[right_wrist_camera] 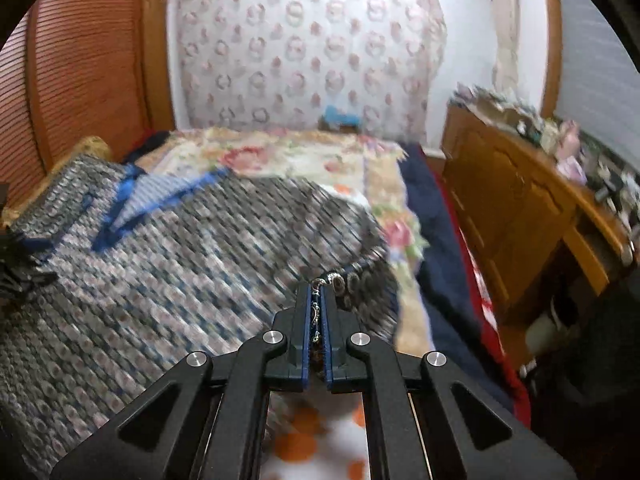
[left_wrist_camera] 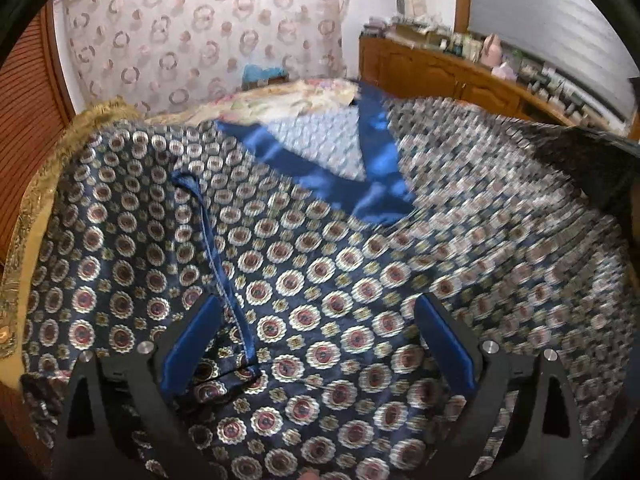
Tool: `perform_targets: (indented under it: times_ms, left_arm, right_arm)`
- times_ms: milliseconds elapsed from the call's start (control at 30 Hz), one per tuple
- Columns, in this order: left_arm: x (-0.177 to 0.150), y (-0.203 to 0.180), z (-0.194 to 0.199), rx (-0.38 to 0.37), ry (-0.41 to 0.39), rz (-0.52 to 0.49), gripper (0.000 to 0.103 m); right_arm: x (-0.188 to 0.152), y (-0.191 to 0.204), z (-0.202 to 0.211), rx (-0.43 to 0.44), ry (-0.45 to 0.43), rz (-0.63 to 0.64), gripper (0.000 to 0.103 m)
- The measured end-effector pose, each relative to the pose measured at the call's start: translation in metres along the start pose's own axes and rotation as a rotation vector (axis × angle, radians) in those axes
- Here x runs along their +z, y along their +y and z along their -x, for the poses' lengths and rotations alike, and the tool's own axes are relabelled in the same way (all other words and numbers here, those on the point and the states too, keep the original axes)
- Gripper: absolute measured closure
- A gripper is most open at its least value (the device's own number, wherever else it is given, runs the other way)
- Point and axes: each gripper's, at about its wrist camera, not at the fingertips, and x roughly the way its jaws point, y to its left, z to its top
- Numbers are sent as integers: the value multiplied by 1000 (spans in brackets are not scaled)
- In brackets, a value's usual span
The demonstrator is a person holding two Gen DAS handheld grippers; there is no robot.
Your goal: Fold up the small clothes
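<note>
Two hand-held grippers work over one patterned garment (left_wrist_camera: 328, 320) spread on a bed. Nearest, the left hand-held gripper (left_wrist_camera: 320, 344) hangs just above the cloth with its blue-padded jaws spread wide, nothing pinched between them; a blue-piped seam (left_wrist_camera: 216, 248) runs under its left finger. The right hand-held gripper (right_wrist_camera: 319, 312) has its jaws pressed together on the garment's edge (right_wrist_camera: 344, 280), a strip of the medallion print caught between the pads and lifted off the bed, the fabric beyond it blurred. Further on, the garment's shiny blue collar (left_wrist_camera: 372, 176) lies open in a V. Beyond that is a flowered bedspread (right_wrist_camera: 288, 152), then a circle-print curtain (left_wrist_camera: 200, 36) on the far wall. Along the right stands a wooden cabinet (right_wrist_camera: 508, 208), its top crowded with small bottles and clutter too blurred to name.
</note>
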Motion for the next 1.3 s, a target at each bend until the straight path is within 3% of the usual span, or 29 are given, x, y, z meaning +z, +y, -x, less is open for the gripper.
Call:
perform_targets:
  times_ms: [233,400,467,567,700,1067,1300]
  left_arm:
    - [6,-11,53,16,-165,2,5]
    - [7,-14,76,-57,-211,28,5]
    - [10,-16,80,-82,-217,27,5]
    - [8,-22,82,-88,-223,35,5]
    - [6,-24,83,-100,-226,40,5]
    - [0,-27,81,-101,-221,43,5]
    - [-4,-25,79,-106,-214,56,5]
  right_arm:
    - [15,62,-21,122,5,96,101]
    - [3,81,-31,160,45,112,99]
    - [0,83,-30,166,50,121,88]
    - [-3,75,-20,171,41,105,72]
    - [1,52,-13,139,27,54,62]
    - [-5,-5,-66,9,186,-103,61]
    - [-9,-22,-86,-7,230,-142,61]
